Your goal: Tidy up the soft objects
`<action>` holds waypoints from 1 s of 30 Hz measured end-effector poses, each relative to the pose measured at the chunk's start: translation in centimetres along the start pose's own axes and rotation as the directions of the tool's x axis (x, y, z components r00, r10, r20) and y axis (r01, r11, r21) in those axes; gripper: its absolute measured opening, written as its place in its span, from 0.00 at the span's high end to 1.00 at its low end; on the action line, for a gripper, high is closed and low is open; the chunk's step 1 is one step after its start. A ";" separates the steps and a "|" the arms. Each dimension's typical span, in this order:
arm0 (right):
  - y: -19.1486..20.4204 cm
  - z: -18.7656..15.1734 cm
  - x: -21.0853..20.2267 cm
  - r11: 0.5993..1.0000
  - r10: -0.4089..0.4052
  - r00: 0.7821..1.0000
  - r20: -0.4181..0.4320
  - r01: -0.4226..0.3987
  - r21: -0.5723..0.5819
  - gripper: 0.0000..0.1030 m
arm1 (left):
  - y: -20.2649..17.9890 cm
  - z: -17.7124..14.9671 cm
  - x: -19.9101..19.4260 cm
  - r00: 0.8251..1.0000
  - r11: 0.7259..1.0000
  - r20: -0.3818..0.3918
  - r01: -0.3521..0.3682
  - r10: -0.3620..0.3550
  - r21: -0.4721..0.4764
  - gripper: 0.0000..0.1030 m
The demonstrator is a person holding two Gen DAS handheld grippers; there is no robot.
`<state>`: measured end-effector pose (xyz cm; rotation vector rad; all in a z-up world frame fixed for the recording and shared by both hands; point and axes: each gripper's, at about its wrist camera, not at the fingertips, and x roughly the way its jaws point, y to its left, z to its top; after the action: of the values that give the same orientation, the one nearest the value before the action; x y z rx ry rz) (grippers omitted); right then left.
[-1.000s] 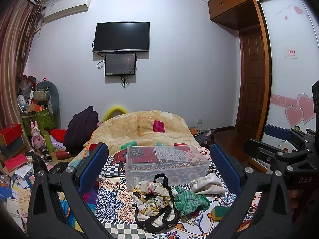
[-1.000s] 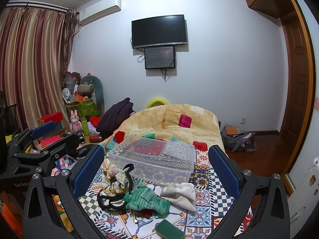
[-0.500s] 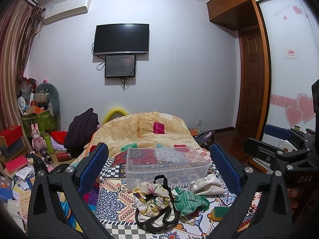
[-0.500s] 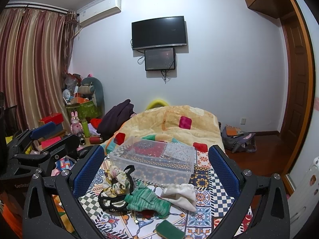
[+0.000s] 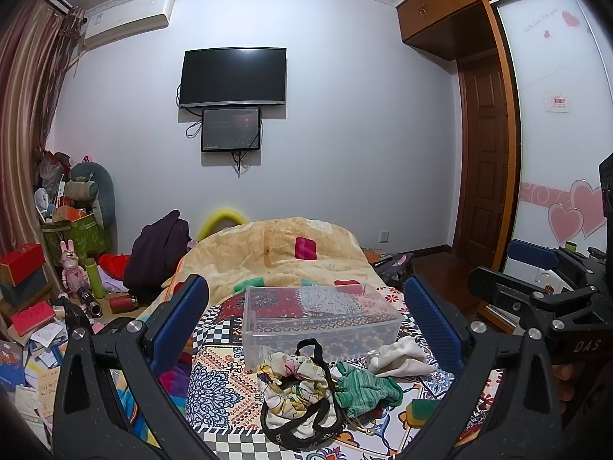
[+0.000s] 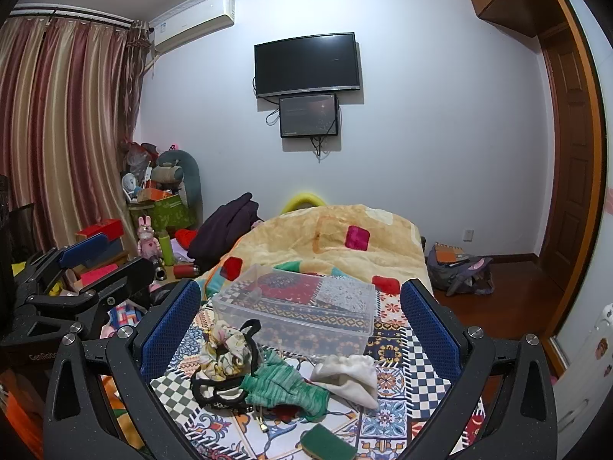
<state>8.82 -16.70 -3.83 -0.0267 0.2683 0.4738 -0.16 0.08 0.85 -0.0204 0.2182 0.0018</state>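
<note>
A small pile of soft things lies on the patterned bed cover in front of a clear plastic bin (image 5: 318, 320) (image 6: 299, 312). It holds a floral cloth with black trim (image 5: 295, 387) (image 6: 224, 360), a green knitted piece (image 5: 364, 387) (image 6: 283, 387) and a white cloth (image 5: 402, 354) (image 6: 350, 377). A green sponge (image 6: 325, 442) lies nearest. My left gripper (image 5: 306, 306) is open and empty above the pile. My right gripper (image 6: 300, 306) is open and empty too, to the right of the left one.
An orange blanket (image 5: 276, 249) is heaped on the bed behind the bin. Boxes, toys and bottles (image 5: 76, 280) crowd the floor at the left. A bag (image 6: 458, 268) lies on the wooden floor by the door at the right.
Both views have tilted down slightly, so the bed and pile sit a little lower in frame. Nothing on the bed has moved.
</note>
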 end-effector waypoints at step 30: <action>-5.8 -12.6 7.3 0.993 0.077 0.824 -0.562 -0.011 0.120 0.15 | 3.9 -11.1 11.3 0.876 0.981 -0.479 -0.044 -0.052 -0.187 0.29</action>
<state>14.59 -19.72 -18.14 -0.0519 0.8869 0.4888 8.45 3.75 -12.54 -0.2171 0.7215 0.0141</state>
